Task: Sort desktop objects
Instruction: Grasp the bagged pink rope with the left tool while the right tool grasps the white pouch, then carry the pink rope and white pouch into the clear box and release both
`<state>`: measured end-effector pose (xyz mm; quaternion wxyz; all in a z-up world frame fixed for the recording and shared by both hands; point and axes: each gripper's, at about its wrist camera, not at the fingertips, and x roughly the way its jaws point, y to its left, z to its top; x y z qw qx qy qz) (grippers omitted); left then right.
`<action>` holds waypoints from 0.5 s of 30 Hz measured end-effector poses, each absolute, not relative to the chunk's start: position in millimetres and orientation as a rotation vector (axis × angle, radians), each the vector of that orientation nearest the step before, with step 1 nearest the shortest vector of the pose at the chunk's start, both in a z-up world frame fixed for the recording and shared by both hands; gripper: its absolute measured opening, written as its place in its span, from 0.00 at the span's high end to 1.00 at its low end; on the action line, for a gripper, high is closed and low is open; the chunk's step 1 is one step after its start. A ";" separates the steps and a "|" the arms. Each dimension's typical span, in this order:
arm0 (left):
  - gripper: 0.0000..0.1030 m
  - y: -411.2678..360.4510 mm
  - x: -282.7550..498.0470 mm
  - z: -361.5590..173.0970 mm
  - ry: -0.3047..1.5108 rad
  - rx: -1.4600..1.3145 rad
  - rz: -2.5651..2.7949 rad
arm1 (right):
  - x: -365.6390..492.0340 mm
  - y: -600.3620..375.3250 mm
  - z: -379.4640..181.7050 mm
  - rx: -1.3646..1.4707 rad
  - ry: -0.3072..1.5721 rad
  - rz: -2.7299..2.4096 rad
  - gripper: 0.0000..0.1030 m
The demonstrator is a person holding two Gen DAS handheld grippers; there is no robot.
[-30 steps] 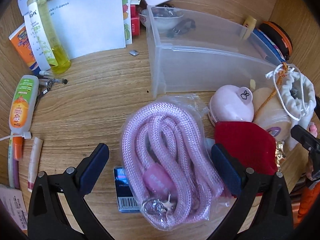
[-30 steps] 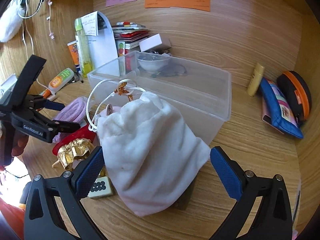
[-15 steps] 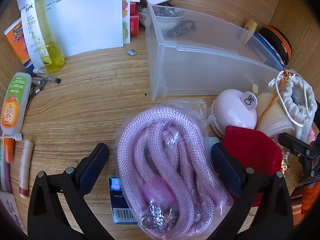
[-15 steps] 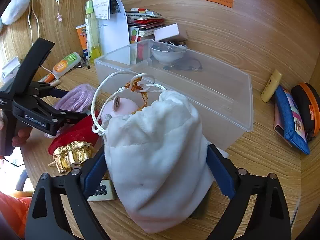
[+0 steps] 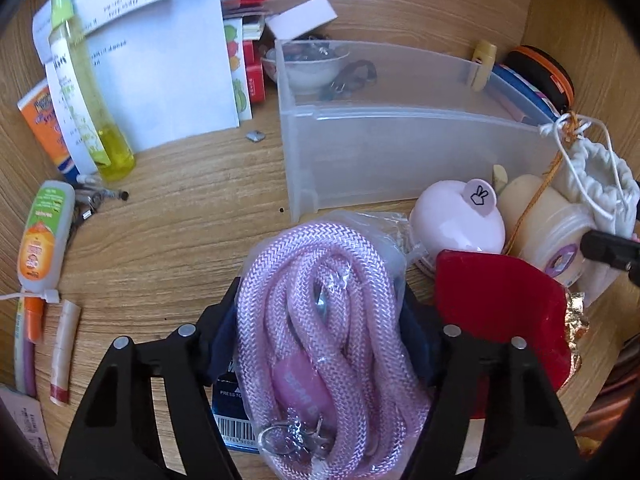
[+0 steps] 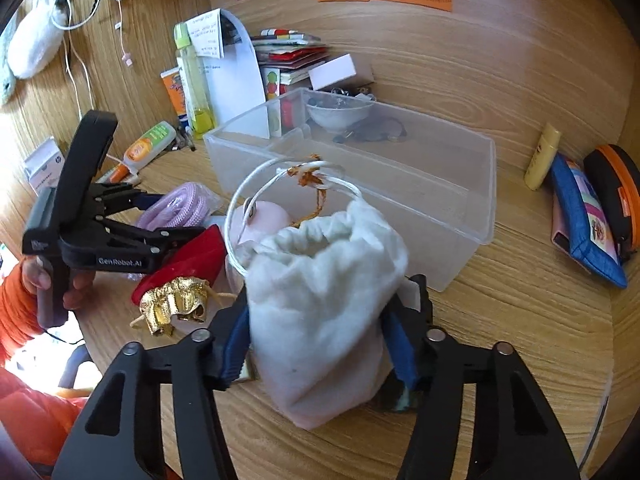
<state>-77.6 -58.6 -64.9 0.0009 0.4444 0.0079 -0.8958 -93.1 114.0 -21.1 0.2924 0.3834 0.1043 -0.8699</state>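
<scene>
A coiled pink rope strap in a clear plastic bag [image 5: 320, 304] lies on the wooden desk. My left gripper [image 5: 320, 332] straddles it, its jaws closing and both blue pads pressed against the bag's sides. In the right wrist view the left gripper [image 6: 172, 218] is held by a hand in an orange sleeve. A white drawstring pouch [image 6: 324, 300] stands in front of the clear plastic bin [image 6: 440, 216]. Around it my right gripper [image 6: 316, 340] is closing, and its pads squeeze the cloth.
A red pouch with gold trim [image 5: 496, 312], a pink round case [image 5: 456, 220] and a cream jar [image 5: 548, 224] crowd between the two grippers. The bin holds a white bowl [image 6: 340, 114]. Bottles and tubes [image 5: 88, 96] lie left; a blue pouch [image 6: 584, 224] lies right.
Both grippers went from wide open to closed in on their objects: the left on the bagged pink rope, the right on the white pouch, whose cloth now bunches between the pads.
</scene>
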 end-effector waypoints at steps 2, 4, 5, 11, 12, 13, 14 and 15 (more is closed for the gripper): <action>0.33 -57.2 -76.1 -62.9 0.006 1.369 -2.813 | -93.3 117.0 -19.0 1.025 0.254 -2.316 0.54; 0.33 -53.8 -75.5 -60.1 -0.003 1.347 -2.823 | -93.5 119.2 -17.2 1.026 0.237 -2.315 0.57; 0.33 -51.2 -76.1 -58.0 -0.003 1.332 -2.827 | -93.1 120.3 -16.0 1.026 0.233 -2.320 0.59; 0.34 -44.5 -68.5 -37.1 -0.011 1.213 -2.867 | -91.7 127.7 -5.2 1.005 0.213 -2.356 0.69; 0.34 -43.4 -67.1 -32.3 -0.013 1.190 -2.874 | -91.8 128.7 -3.8 0.999 0.212 -2.359 0.70; 0.34 -42.3 -64.0 -28.3 -0.016 1.172 -2.878 | -91.5 129.5 -2.0 0.990 0.214 -2.366 0.71; 0.34 -41.8 -60.7 -23.2 -0.019 1.149 -2.886 | -90.8 129.7 0.4 0.978 0.221 -2.374 0.72; 0.34 -41.1 -59.2 -19.2 -0.019 1.132 -2.893 | -89.9 129.9 2.8 0.965 0.228 -2.384 0.75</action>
